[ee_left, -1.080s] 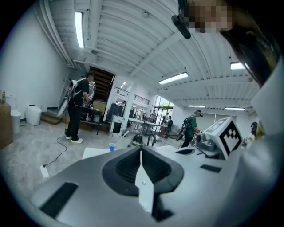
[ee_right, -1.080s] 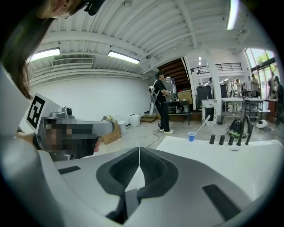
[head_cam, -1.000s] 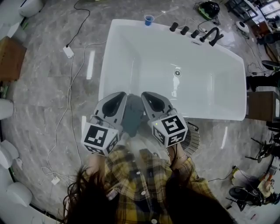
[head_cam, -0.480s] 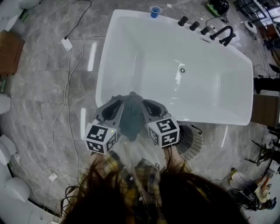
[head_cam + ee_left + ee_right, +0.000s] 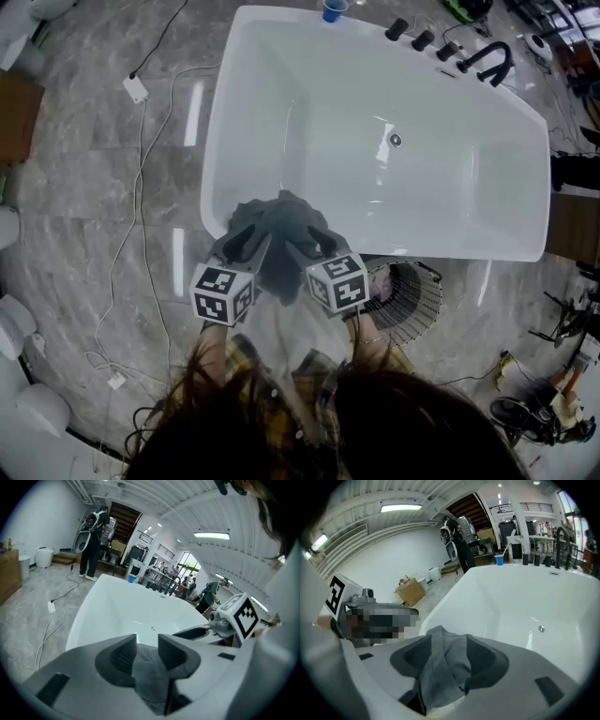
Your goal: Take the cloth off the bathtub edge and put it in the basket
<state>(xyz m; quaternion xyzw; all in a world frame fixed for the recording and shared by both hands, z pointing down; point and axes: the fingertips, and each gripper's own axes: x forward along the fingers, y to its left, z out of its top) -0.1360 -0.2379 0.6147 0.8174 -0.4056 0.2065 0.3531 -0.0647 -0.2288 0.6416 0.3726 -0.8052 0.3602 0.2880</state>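
A grey cloth (image 5: 277,225) lies bunched over the near rim of the white bathtub (image 5: 214,169). Both grippers sit side by side at it. The left gripper (image 5: 247,242) is on the cloth's left side and its jaws are opening. In the left gripper view, cloth (image 5: 150,672) hangs loose in the gap of that gripper (image 5: 147,643). The right gripper (image 5: 313,242) is opening too. In the right gripper view, a fold of cloth (image 5: 440,667) drapes between the parted pads of that gripper (image 5: 449,641). A wire basket (image 5: 412,295) stands on the floor to the right.
A blue cup (image 5: 332,9) and a black faucet (image 5: 492,61) stand on the tub's far rim. A white cable with an adapter (image 5: 135,89) runs over the marble floor on the left. A person (image 5: 93,541) stands far behind the tub, near a cardboard box (image 5: 411,591).
Both grippers carried the cloth forward onto the tub's near rim. Their jaws, shut on it before, have parted, and the cloth now spreads over the rim.
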